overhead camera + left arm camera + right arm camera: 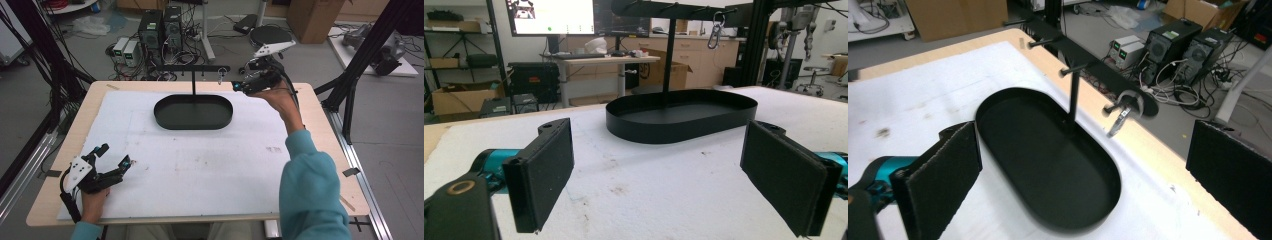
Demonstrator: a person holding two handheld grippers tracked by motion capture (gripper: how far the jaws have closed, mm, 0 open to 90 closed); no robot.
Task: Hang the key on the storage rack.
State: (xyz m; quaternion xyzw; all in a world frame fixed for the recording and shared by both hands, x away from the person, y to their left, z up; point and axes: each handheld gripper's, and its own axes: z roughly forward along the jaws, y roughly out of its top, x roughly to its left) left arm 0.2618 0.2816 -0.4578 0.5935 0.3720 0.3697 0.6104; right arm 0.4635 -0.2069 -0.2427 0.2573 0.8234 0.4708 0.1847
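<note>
A black oval tray (161, 120) lies on the white mat at the far middle of the table. A thin post rises from it and carries a black crossbar (195, 68) with pegs. A silver carabiner (220, 76) hangs from the peg at the bar's right end. My right gripper (244, 78) hovers just right of that end, raised off the table, open and with nothing in it. In the right gripper view the carabiner (1120, 117) hangs ahead, between the pads (945, 175). My left gripper (116, 155) rests near the front left corner, open and with nothing in it, facing the tray (674, 134).
The white mat (200, 170) covers most of the wooden table (325, 150). Computer towers (160, 27) and cables stand on the floor beyond the far edge. Black frame posts (360, 60) rise at the right, and a cardboard box (315, 17) sits behind.
</note>
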